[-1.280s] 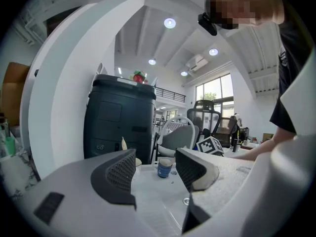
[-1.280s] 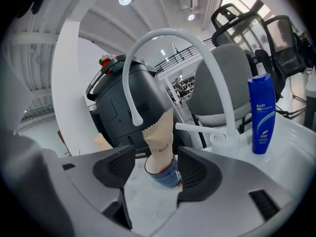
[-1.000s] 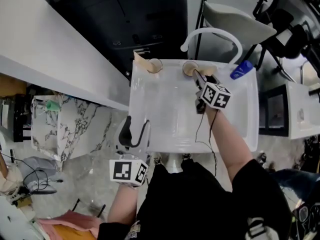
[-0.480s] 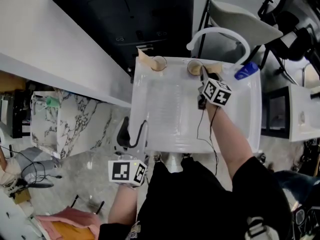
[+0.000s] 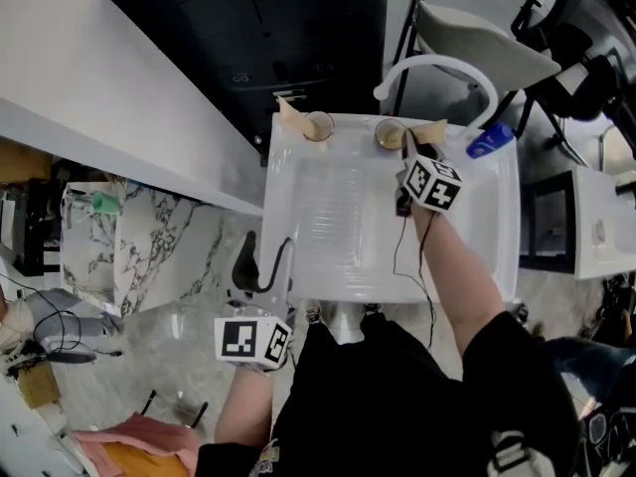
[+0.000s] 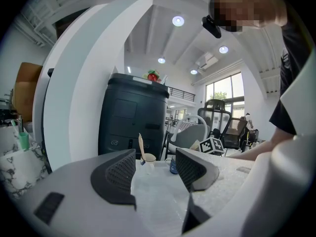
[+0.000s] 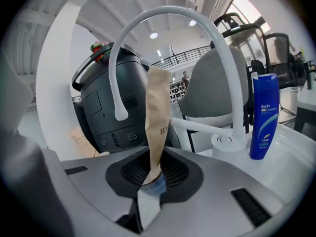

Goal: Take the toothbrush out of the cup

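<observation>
Two cups stand at the back rim of a white sink (image 5: 343, 266). The right cup (image 5: 386, 135) holds a toothbrush (image 5: 431, 130) in a tan paper sleeve. My right gripper (image 5: 405, 146) is at that cup, its jaws closing. In the right gripper view the sleeved toothbrush (image 7: 157, 117) stands upright between the pads, which press on its lower end at my right gripper (image 7: 154, 177). The left cup (image 5: 318, 125) holds another sleeved toothbrush (image 5: 289, 110). My left gripper (image 5: 266, 256) rests open at the sink's left front edge, nothing between its fingers (image 6: 117, 174).
A white arched faucet (image 5: 437, 63) rises behind the right cup, with a blue shampoo bottle (image 5: 490, 139) beside it on the sink's back right corner. A white counter (image 5: 109, 97) runs along the left and a dark bin (image 5: 288, 38) stands behind the sink.
The right gripper's jaws have drawn together on the toothbrush at the right cup. The left gripper has hardly moved.
</observation>
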`<action>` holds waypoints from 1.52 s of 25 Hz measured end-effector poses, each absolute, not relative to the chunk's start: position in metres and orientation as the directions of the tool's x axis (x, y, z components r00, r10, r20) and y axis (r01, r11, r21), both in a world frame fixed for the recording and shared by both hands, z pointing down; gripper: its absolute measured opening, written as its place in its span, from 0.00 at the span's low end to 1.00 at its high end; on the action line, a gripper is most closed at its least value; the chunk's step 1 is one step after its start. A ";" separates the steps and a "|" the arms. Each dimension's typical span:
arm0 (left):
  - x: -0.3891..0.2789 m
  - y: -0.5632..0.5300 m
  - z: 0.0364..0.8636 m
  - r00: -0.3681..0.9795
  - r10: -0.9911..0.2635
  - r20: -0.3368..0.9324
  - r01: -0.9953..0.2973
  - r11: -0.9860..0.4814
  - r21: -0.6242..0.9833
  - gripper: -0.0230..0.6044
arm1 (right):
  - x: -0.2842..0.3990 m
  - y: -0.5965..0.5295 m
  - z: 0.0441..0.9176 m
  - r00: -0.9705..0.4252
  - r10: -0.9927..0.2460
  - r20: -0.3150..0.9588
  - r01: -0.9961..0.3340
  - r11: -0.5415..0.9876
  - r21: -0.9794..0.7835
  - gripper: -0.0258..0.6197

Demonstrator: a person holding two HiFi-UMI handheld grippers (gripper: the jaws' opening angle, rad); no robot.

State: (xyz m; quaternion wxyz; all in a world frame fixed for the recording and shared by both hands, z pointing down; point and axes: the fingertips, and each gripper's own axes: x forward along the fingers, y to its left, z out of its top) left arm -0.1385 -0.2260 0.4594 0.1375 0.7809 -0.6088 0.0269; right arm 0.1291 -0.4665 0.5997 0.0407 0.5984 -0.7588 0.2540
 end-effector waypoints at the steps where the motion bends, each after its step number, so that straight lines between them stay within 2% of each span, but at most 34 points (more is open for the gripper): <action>1: -0.138 -0.225 0.459 0.260 -0.943 0.208 -0.957 -0.224 0.183 0.42 | 0.129 -0.465 0.596 -0.278 -0.891 0.359 -0.929 0.156 -0.335 0.11; 17: -0.128 -0.226 0.444 0.347 -0.924 0.162 -0.927 -0.312 0.206 0.41 | 0.126 -0.428 0.521 -0.332 -0.917 0.220 -0.921 0.264 -0.287 0.10; 29: -0.116 -0.230 0.436 0.427 -0.895 0.131 -0.893 -0.395 0.214 0.42 | 0.087 -0.356 0.440 -0.459 -0.884 0.085 -0.888 0.455 -0.066 0.10; 38: -0.102 -0.228 0.422 0.493 -0.864 0.097 -0.858 -0.466 0.215 0.42 | 0.077 -0.289 0.397 -0.487 -0.873 0.022 -0.874 0.487 -0.004 0.10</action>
